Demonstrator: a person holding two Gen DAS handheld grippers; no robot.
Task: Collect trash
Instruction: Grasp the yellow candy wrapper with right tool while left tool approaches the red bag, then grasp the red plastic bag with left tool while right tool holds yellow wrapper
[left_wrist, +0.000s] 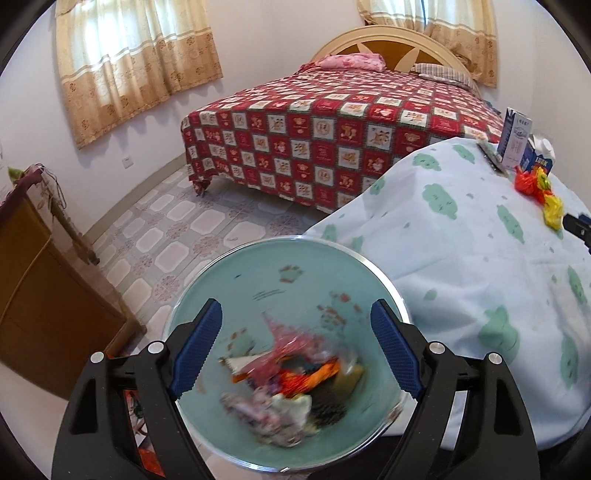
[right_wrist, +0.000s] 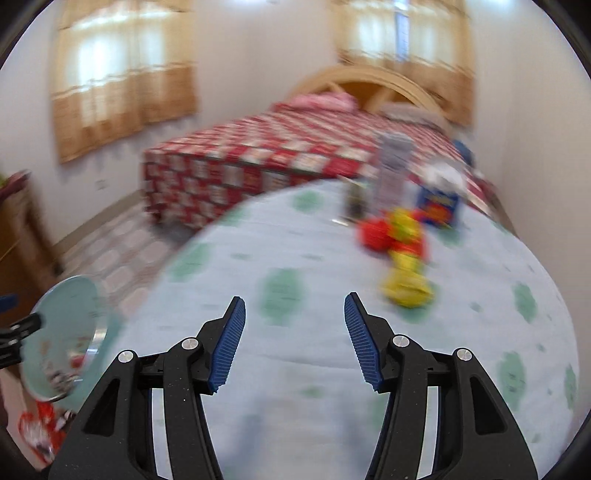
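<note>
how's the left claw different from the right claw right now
The left claw hangs over the trash bin; the right claw is above the cloud-print tablecloth. The left one's view is mostly sharp, the right one's motion-blurred. Both are open and empty, with blue ribbed pads.

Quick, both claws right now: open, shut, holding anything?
Left claw: open, empty, above the round pale-green trash bin.
Right claw: open, empty, over the pale-blue cloth with green patches.

left claw (left_wrist: 296, 345) gaping wide; right claw (right_wrist: 294, 341) parted, empty
</note>
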